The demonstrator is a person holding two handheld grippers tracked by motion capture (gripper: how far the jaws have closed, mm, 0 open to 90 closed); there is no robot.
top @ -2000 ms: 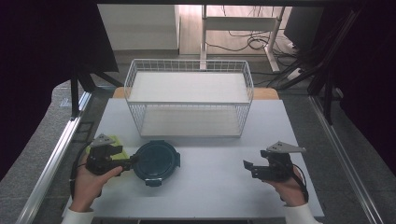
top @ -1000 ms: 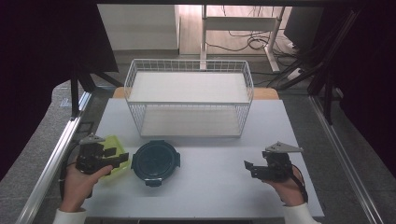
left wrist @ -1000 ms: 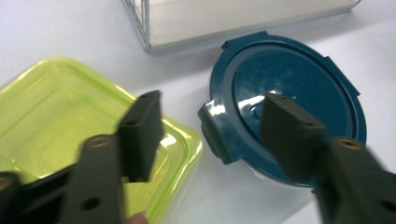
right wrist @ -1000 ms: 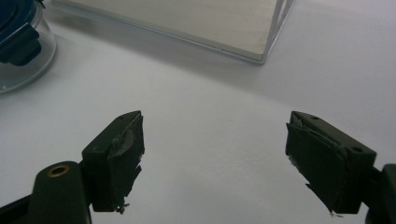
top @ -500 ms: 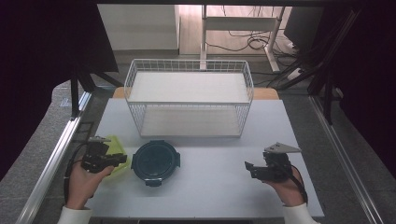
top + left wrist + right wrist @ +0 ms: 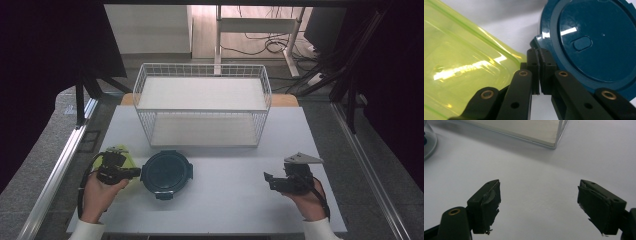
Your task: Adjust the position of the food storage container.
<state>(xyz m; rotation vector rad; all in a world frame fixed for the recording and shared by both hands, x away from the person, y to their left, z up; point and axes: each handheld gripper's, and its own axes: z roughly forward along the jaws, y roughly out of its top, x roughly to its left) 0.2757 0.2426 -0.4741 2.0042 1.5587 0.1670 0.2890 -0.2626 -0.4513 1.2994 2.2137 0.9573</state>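
While the left tongs [image 6: 131,172] are sitting with their jaws pressed together, gripping nothing that I can make out, their tips are lying right at the side tab of the round dark-blue lidded container [image 6: 166,172], which is resting flat on the white tabletop [image 6: 235,200] in front of the wire basket [image 6: 202,107]. In the left gripper view the closed tips [image 6: 539,67] are wedged between that blue lid [image 6: 594,42] and a translucent yellow-green container [image 6: 461,67] lying just beside it on the left; whether the tips are actually touching the tab is hard to tell. The right tongs [image 6: 272,181] are waiting well apart on the right side of the tabletop, jaws spread wide and holding nothing, as the right gripper view is showing over bare surface [image 6: 536,195]. The risk, as I judge it, is coming from the tight gap: opening the left jaws here could be shoving the yellow-green container aside or sliding the blue one across the smooth tabletop instead of seating on its tab. A glossy lid rim is also inviting a slip, and a shallow bite on the tab could be tipping the container rather than lifting it cleanly towards the basket.
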